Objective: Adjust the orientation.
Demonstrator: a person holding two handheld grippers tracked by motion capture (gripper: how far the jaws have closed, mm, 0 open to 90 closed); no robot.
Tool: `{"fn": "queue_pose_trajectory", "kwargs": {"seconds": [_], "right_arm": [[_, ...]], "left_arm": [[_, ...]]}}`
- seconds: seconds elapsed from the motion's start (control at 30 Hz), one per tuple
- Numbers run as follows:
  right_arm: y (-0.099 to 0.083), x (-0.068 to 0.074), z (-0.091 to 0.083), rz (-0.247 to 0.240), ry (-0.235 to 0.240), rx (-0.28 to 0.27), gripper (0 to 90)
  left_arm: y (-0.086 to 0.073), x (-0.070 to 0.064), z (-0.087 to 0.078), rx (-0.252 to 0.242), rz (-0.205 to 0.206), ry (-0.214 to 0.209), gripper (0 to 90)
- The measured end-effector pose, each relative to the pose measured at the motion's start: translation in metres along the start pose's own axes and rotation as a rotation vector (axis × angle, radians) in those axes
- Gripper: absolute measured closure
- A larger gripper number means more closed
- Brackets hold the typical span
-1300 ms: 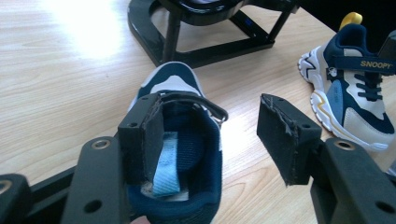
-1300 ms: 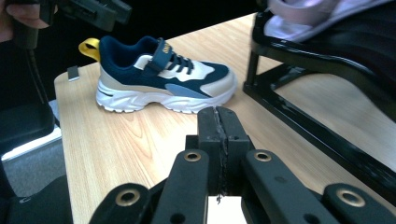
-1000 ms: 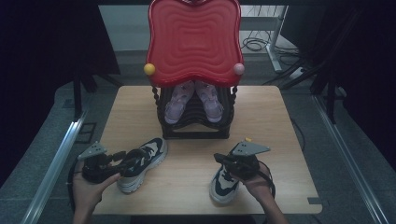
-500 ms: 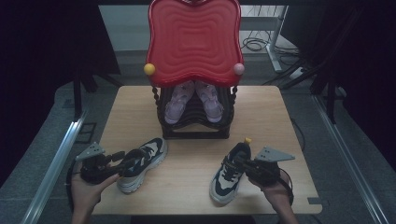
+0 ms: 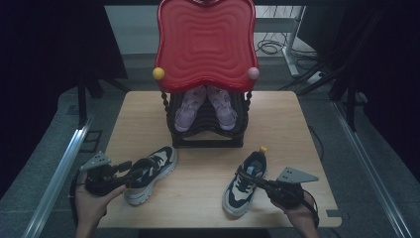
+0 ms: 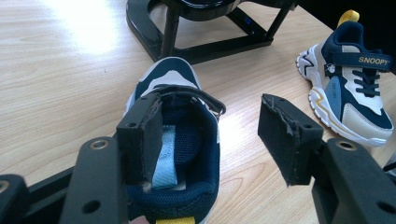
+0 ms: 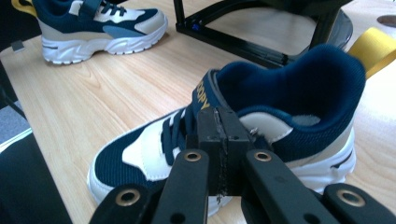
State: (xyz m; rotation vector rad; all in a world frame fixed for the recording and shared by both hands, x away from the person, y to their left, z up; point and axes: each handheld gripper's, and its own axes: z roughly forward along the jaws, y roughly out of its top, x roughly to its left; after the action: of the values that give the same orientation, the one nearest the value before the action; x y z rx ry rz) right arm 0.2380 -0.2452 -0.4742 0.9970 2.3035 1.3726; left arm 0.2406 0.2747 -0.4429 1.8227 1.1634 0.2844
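high view shows two navy-and-white sneakers on the wooden surface [image 5: 148, 114] in front of a black shoe rack [image 5: 205, 126], which already holds a pair of pink shoes [image 5: 203, 106] under a red wavy board [image 5: 205, 44]. the left sneaker [image 5: 148, 173] lies near the left front edge, toe toward the rack, and the left tongs [image 5: 130, 171] are spread around its heel collar: in the left gripper view one jaw sits inside the opening against the blue tongue label while the other hangs outside, clear of the shoe [image 6: 177, 154]. the right sneaker [image 5: 243, 183] lies near the right front edge, heel with its yellow loop pointing at the rack, and the right tongs [image 5: 250, 177] look pressed together on the side of its collar near the strap [image 7: 224, 140]; the pads meet tightly, so whether they pinch a thin edge of fabric i cannot tell for sure, but it looks like a grip on the shoe. the work seems to be putting the pair onto the rack. to do it well, the left tongs should close firmly on the heel wall, with the inner jaw deep enough that the collar does not fold out. each shoe is best lifted level, turned toe-first toward a free tier, and kept apart from the other so the cables and jaws do not cross. the rack's front bar is a likely snag for the soles.
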Motion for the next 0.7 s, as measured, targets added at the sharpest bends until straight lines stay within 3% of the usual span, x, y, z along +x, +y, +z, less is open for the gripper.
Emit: {"fn": "queue_pose_trajectory", "kwargs": {"seconds": [0.47,0.7], "right_arm": [[-0.021,0.006,-0.001,-0.003,0.032,0.059,90.0],[-0.036,0.014,0.008,-0.011,0.094,0.131,90.0]], "left_arm": [[-0.001,0.0,0.0,0.005,0.0,0.0,40.1],[-0.001,0.0,0.002,0.01,0.0,-0.001,40.1]]}}
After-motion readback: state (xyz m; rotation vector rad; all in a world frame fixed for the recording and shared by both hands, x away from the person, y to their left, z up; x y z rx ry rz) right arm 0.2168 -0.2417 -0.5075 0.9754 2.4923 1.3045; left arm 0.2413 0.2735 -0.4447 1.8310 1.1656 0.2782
